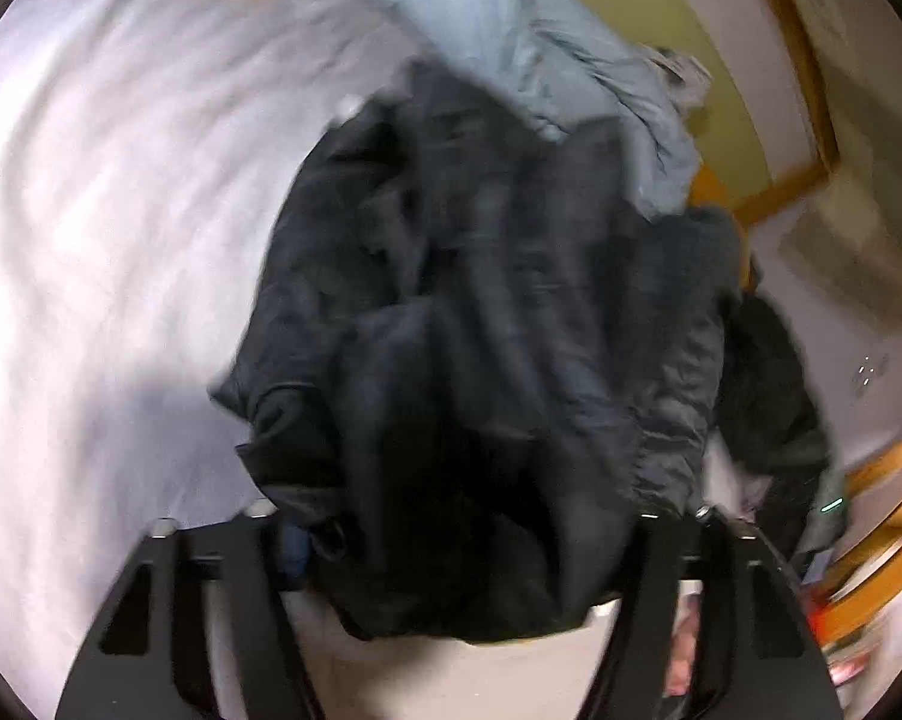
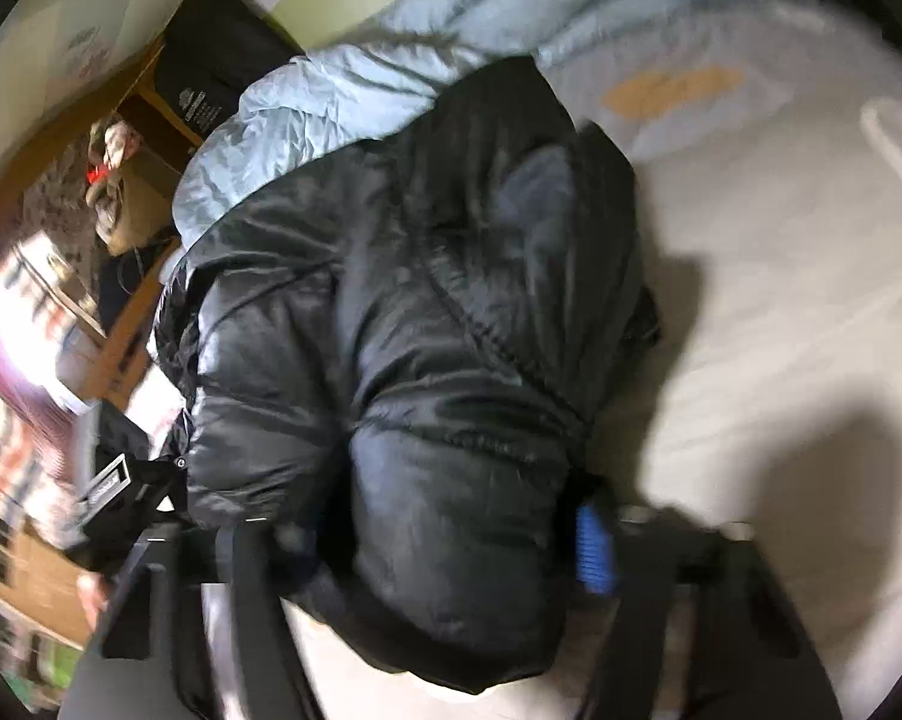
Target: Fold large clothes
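Note:
A bulky black puffer jacket (image 1: 481, 312) lies bunched on a white bed sheet (image 1: 102, 228). In the left wrist view my left gripper (image 1: 457, 546) has the jacket's dark fabric packed between its two black fingers, and it looks shut on it. In the right wrist view the same jacket (image 2: 426, 324) fills the middle, and my right gripper (image 2: 444, 546) holds a thick fold of it between its fingers; a blue pad (image 2: 595, 552) shows on the right finger. Both views are blurred by motion.
A light blue quilt (image 1: 547, 42) lies behind the jacket, also in the right wrist view (image 2: 342, 84). A wooden bed frame (image 1: 883, 528) runs along the bed's edge. A black bag (image 2: 210, 60) and clutter on the floor (image 2: 114, 180) lie beside the bed.

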A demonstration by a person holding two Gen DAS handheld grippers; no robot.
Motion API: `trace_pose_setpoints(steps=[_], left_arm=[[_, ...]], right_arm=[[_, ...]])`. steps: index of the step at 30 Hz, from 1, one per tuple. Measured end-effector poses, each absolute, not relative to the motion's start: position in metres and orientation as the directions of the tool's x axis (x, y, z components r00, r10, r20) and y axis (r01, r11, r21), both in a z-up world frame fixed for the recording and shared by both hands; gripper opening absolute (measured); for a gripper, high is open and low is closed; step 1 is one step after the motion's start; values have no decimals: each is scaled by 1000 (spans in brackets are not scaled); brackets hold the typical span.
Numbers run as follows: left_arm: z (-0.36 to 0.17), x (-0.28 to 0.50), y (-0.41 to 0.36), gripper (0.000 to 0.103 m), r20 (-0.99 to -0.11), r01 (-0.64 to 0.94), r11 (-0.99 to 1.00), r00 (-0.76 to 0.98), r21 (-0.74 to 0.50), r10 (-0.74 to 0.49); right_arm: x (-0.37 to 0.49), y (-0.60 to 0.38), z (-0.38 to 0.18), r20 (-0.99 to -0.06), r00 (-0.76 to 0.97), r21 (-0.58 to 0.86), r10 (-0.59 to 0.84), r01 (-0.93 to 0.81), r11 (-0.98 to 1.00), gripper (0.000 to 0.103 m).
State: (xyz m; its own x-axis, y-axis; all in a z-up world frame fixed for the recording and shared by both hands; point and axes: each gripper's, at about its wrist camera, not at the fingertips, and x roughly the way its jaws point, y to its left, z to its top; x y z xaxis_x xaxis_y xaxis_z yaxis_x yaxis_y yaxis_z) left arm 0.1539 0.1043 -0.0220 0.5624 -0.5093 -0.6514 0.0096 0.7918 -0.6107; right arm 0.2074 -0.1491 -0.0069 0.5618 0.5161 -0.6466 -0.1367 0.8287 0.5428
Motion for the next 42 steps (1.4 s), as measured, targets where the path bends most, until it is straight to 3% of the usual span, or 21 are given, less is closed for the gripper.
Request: trace_pose_setpoints(steps=[3,10,15,23,34,42], left_arm=[[-2,147,97,47,-631,89,831,608,-549,-482],[34,127,81,46,-545,244,867,695,-435,-469],[38,117,77,46,-527,270,877,715,-397,-459],[36,117,76,46,-526,280,878,715,-388,-461],[66,112,40,46,-453,371,872,749,-320,-484],[109,135,-42,46,-390,480,833,736,-276,-554]], right_arm=[[193,-133,11,-661,609,427,439,-176,887,49],[172,-138,44,-638,660,371,398,-189,909,49],[158,-136,64,-625,703,291,340,-194,937,49],[148,-141,68,-626,705,283,334,-193,939,49],[129,-168,97,-574,757,259,312,-193,946,49],[124,-240,133,-531,806,245,261,-149,958,49]])
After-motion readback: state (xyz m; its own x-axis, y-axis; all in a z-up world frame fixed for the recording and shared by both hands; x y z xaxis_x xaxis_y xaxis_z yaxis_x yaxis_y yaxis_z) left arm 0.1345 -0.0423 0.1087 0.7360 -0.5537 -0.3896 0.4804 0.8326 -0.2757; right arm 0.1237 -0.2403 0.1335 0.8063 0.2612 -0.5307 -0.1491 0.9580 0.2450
